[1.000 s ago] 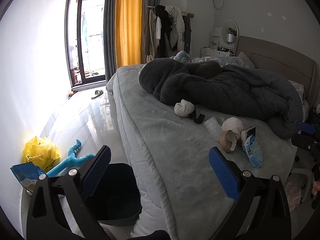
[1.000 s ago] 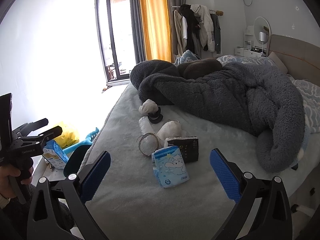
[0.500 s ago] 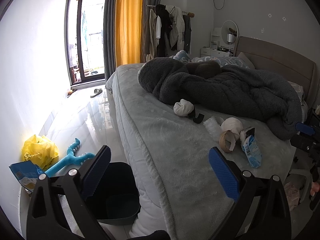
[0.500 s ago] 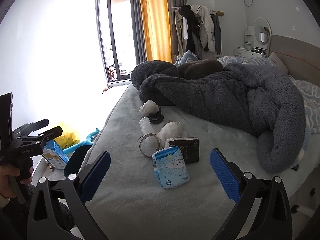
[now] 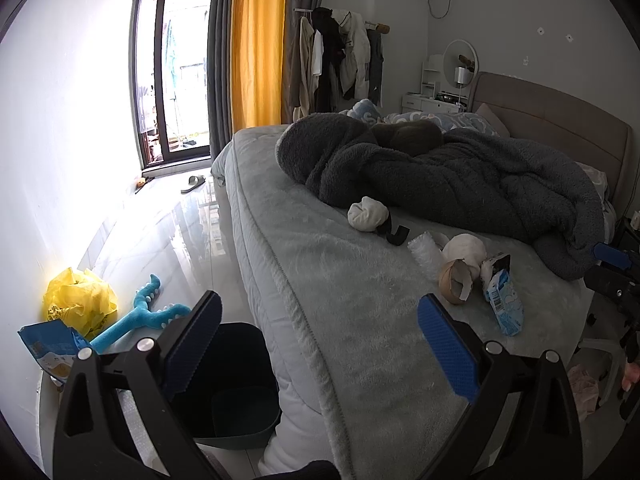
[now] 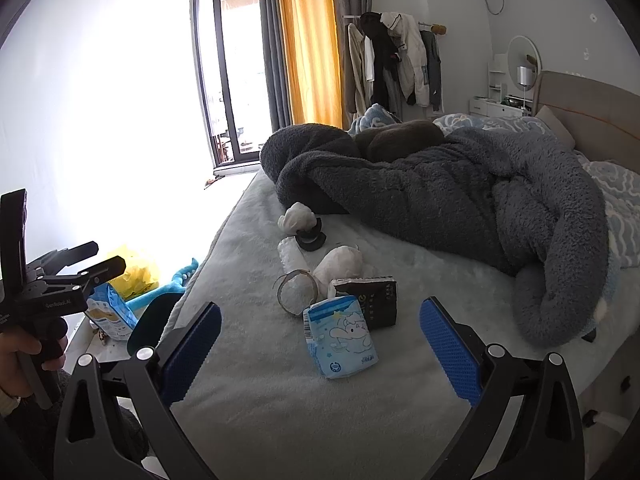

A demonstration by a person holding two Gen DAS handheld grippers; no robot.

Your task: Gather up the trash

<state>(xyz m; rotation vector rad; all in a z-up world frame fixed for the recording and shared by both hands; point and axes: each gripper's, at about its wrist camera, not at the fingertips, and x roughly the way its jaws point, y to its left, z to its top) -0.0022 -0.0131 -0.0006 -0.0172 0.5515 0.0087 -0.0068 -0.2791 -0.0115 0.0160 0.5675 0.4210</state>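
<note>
Your left hand-held gripper (image 5: pixel 318 344) hangs over the bed's near corner, jaws spread wide and holding nothing; the right hand-held gripper (image 6: pixel 320 346) hovers above the bed (image 6: pixel 280 400), equally wide and empty, with its blue ribbed pads (image 6: pixel 450 350) framing the trash. The trash lies in a loose cluster on the plush grey bed cover: a glossy blue wrapper (image 6: pixel 342 338) printed with a cartoon nearest you, a flat black packet (image 6: pixel 374 300) touching it behind, a cardboard ring (image 6: pixel 296 292) just to its left, a clear crinkled plastic roll (image 6: pixel 292 258), a white crumpled wad (image 6: pixel 340 264), a black band (image 6: pixel 310 238) and a second white wad (image 6: pixel 296 216) at the blanket's edge. A thick, fuzzy dark grey blanket (image 6: pixel 460 200) is heaped behind the cluster and curls round its right side. Beside the bed, below your left gripper, a dark green bin (image 5: pixel 236 384) stands open on the glossy tiled floor (image 5: pixel 160 240). Near the wall lie a yellow plastic bag (image 5: pixel 78 298), a blue toy (image 5: pixel 140 318) with spiky prongs, and a blue snack bag (image 5: pixel 50 346). Coats (image 6: pixel 394 60) hang on a rack past the orange curtain (image 6: pixel 308 40).
</note>
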